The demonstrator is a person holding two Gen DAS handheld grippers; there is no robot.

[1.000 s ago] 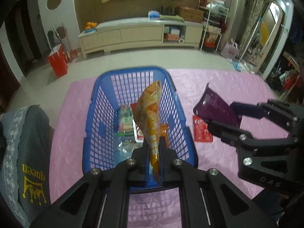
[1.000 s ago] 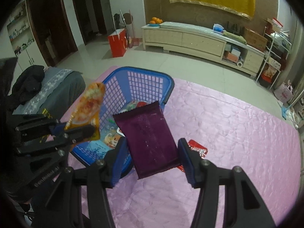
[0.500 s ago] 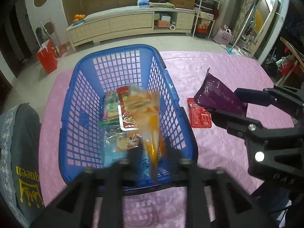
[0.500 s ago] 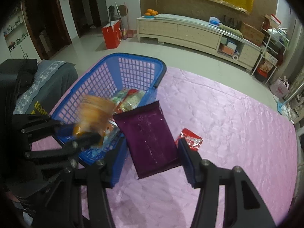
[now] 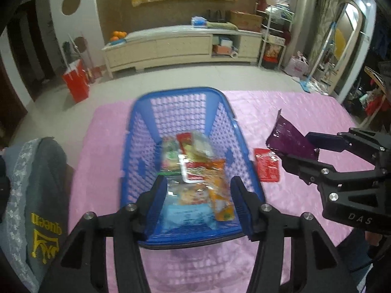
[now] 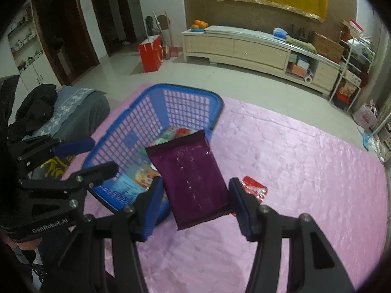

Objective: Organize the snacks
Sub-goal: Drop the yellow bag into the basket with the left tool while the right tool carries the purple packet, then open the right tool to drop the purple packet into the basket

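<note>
Now the left gripper (image 5: 199, 201) gapes empty, its orange packet (image 5: 220, 195) dropped into the blue basket (image 5: 136, 146); the right gripper (image 6: 195, 202) still clamps the purple packet (image 6: 191, 178).

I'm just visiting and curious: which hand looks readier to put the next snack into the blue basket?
The right gripper: it already holds the purple packet beside the blue basket. The left gripper is open and empty.

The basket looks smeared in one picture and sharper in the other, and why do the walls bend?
Left wrist view: the blue basket and the snacks in it are motion-blurred, while the left gripper stays crisp. Right wrist view: the basket's mesh and the purple packet read fairly sharp. Both views: the fisheye lens curves the long cabinet and darkens the corners; lighting is dim and bluish.
</note>
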